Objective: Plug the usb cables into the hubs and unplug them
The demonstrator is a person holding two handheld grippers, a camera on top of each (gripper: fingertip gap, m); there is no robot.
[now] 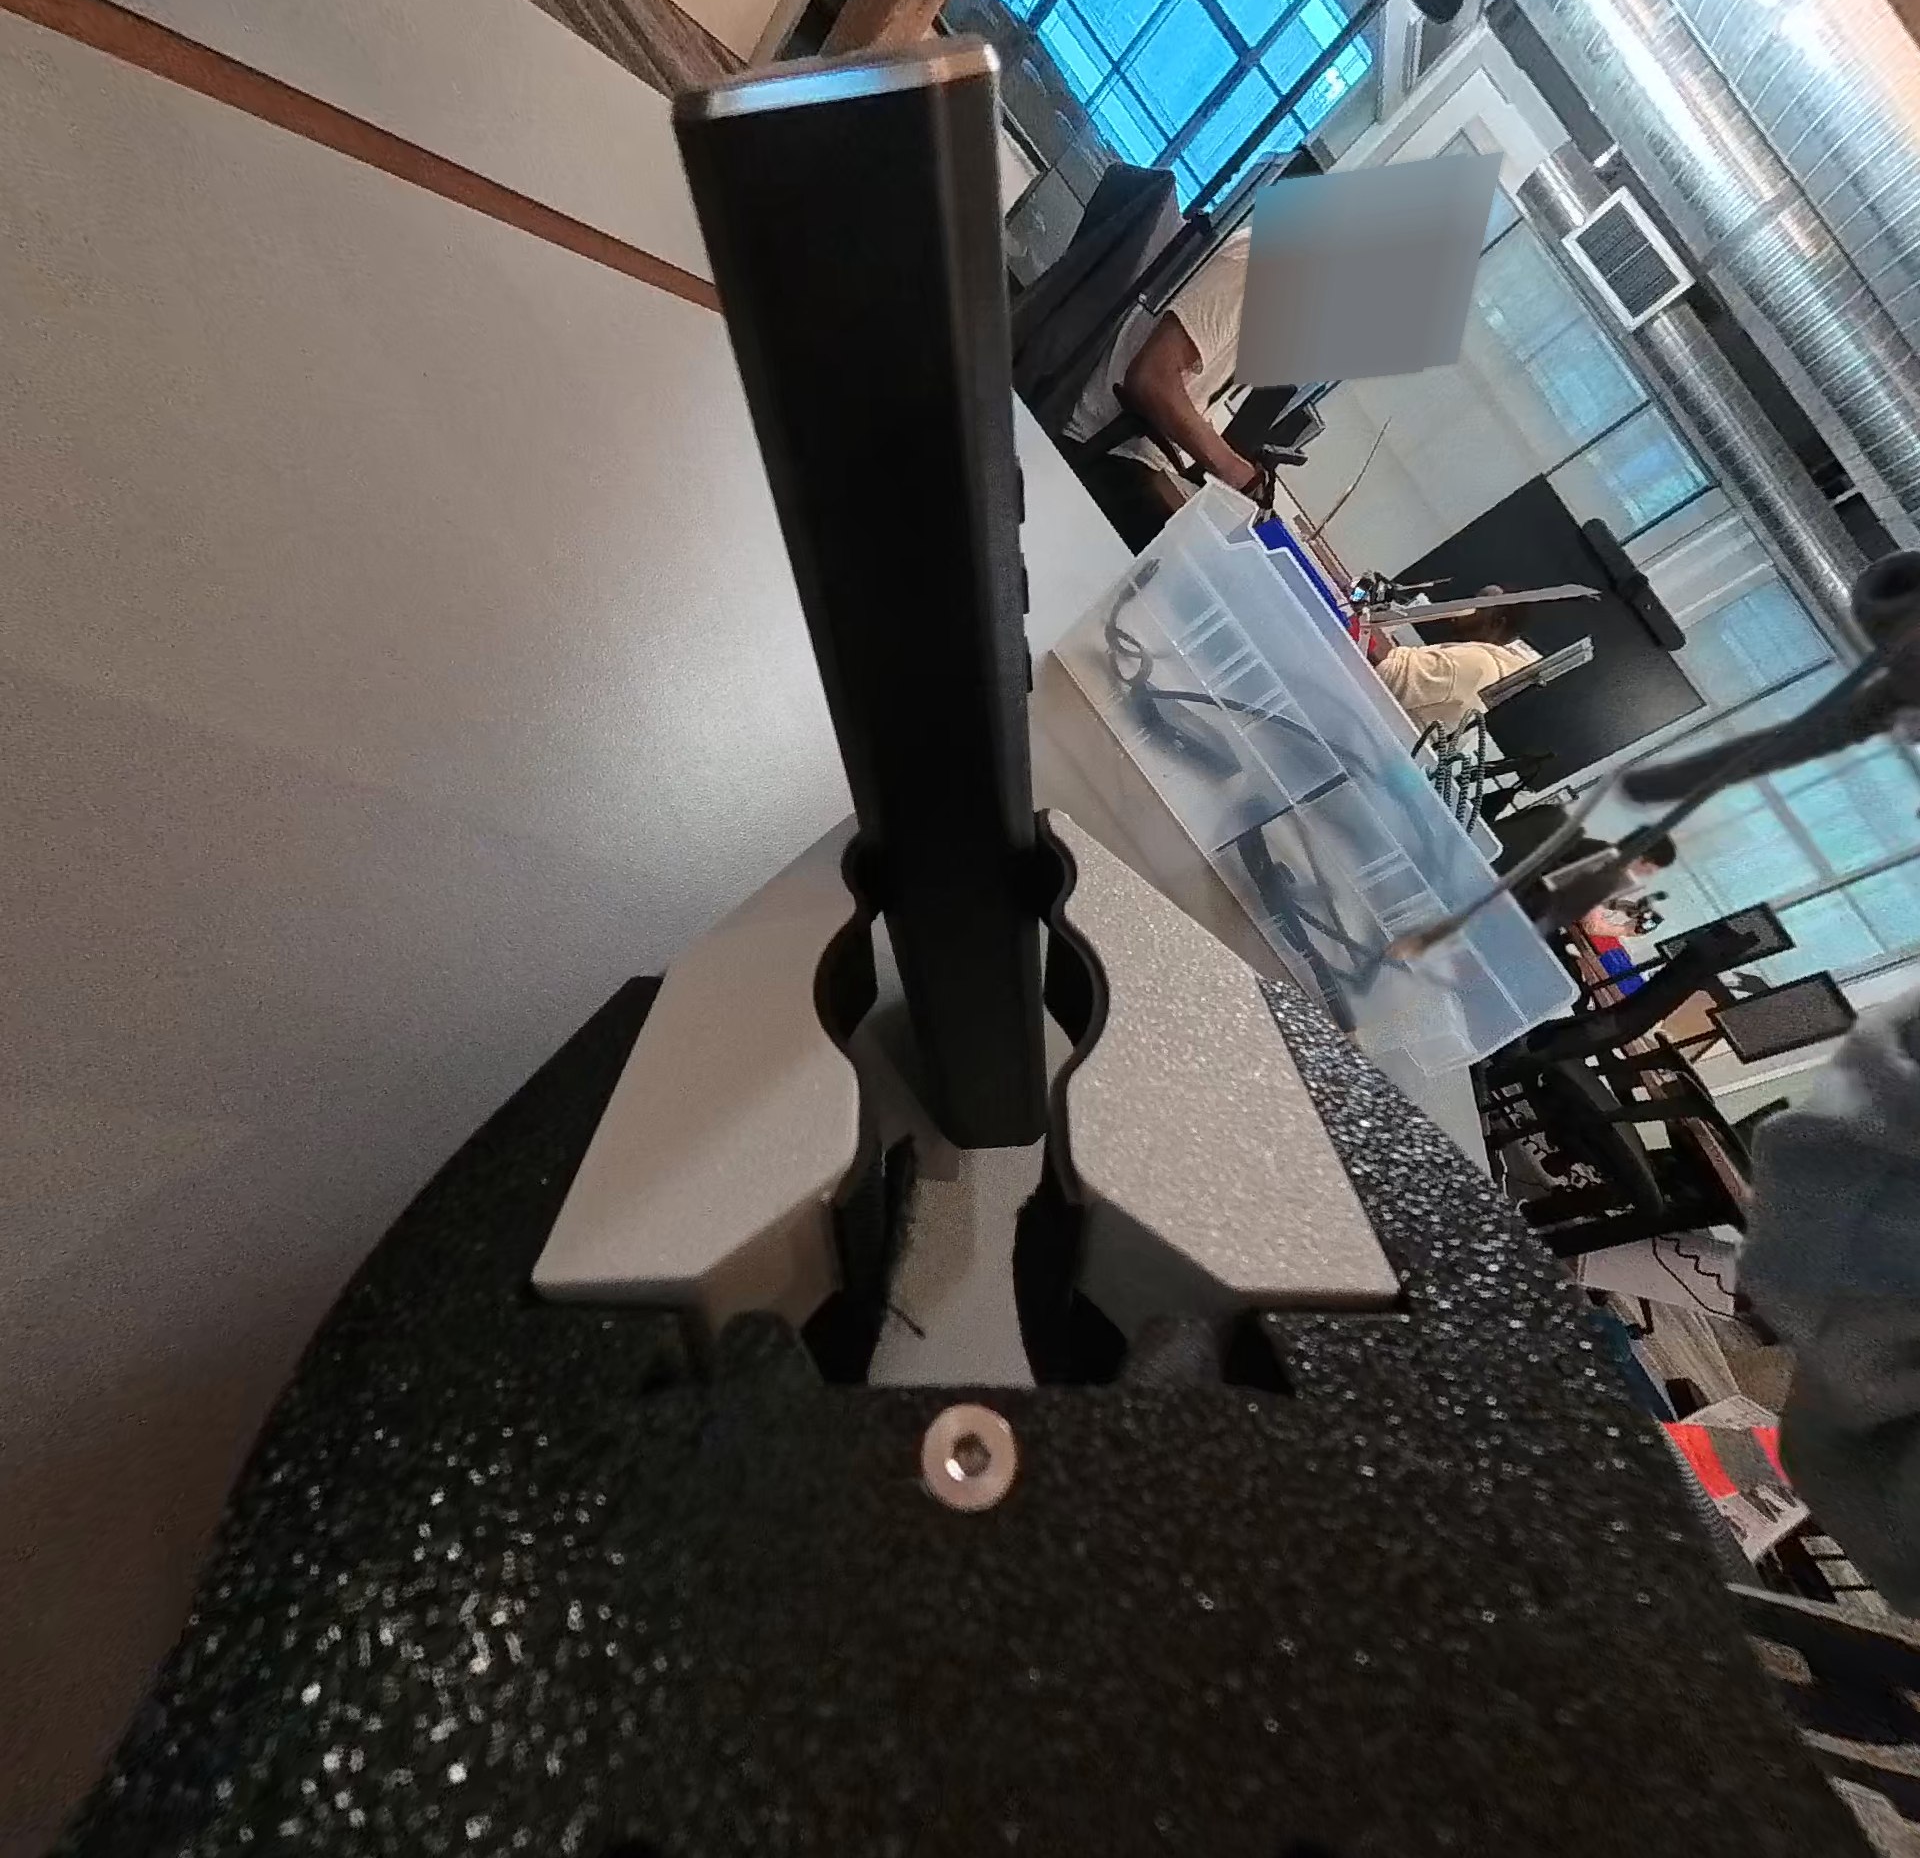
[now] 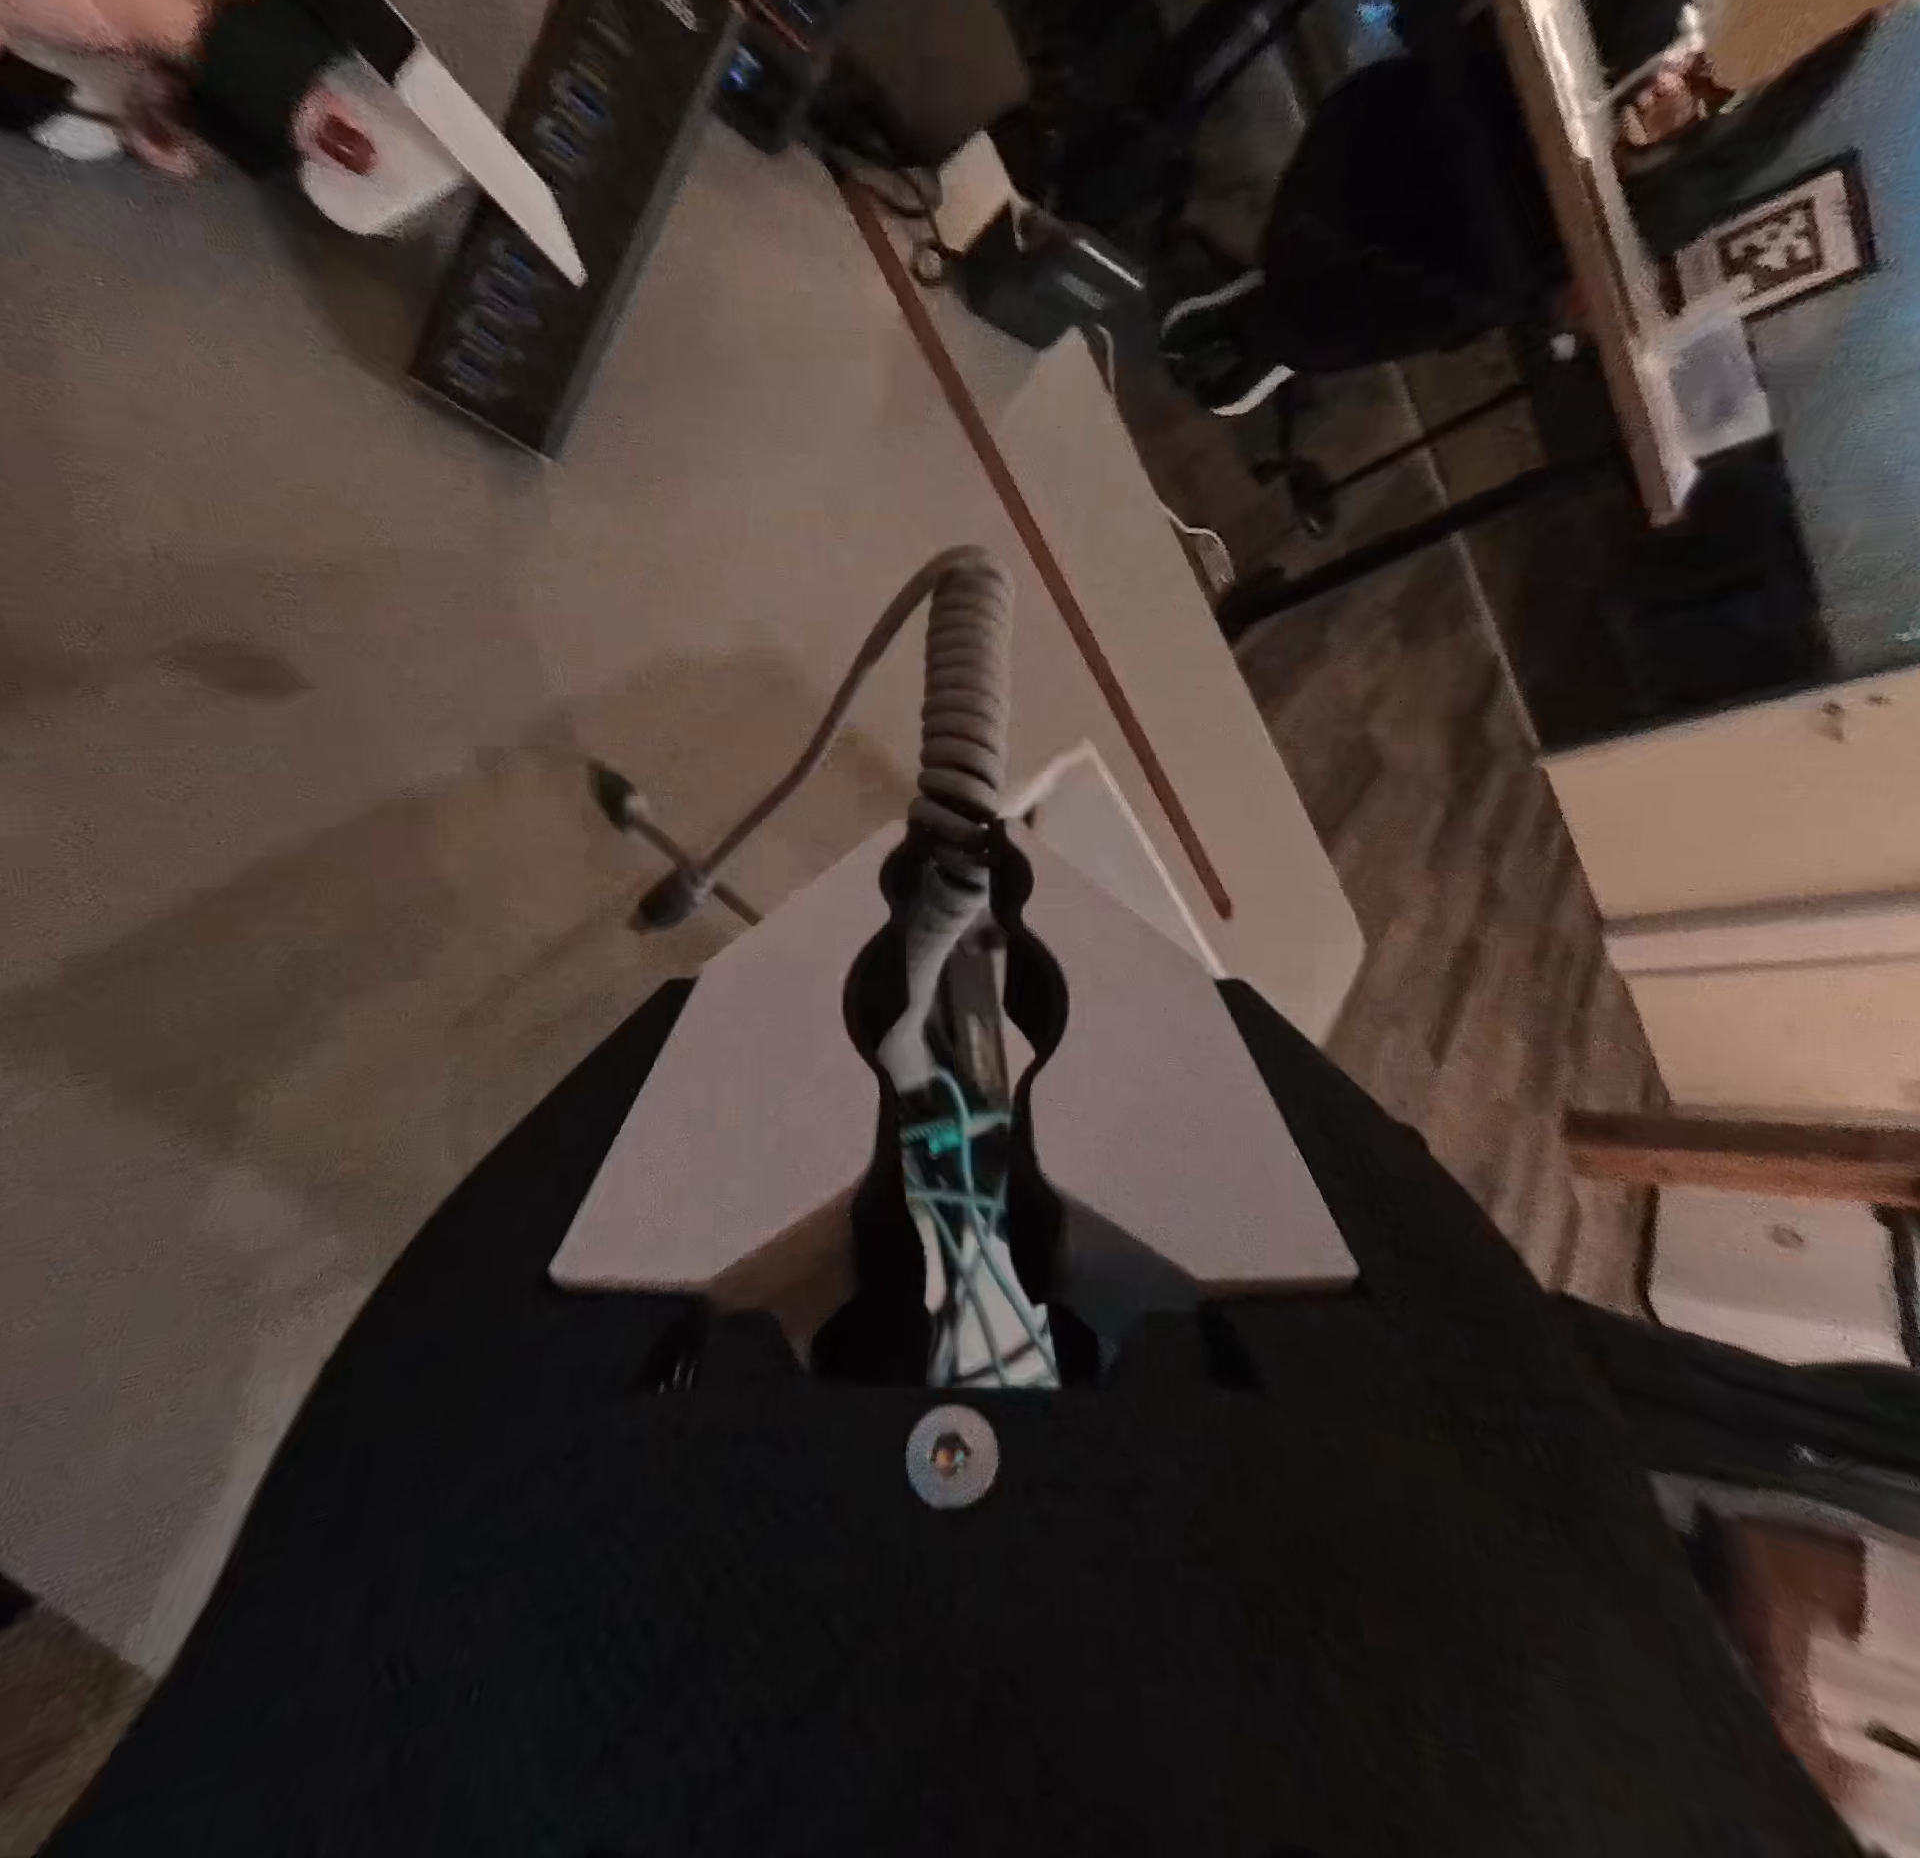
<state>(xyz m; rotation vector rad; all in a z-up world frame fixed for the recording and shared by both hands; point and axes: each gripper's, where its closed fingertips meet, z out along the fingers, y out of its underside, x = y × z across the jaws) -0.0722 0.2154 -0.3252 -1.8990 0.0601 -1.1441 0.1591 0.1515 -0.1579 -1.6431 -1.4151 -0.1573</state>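
Coiled cable [image 2: 961, 707] in right tool [image 2: 956, 852]

Clear plastic bin [image 1: 1340, 769] on white table [image 1: 312, 561]; seated person [image 1: 1174, 354] beyond.

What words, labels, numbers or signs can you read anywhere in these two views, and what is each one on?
Nothing can be read.
Hub: a small pale mark near its far end, too blurred to read.
Sign on the far wall: a black-and-white block pattern, no letters to make out.
Papers at the lower right of the left wrist view: print too small and blurred to read.
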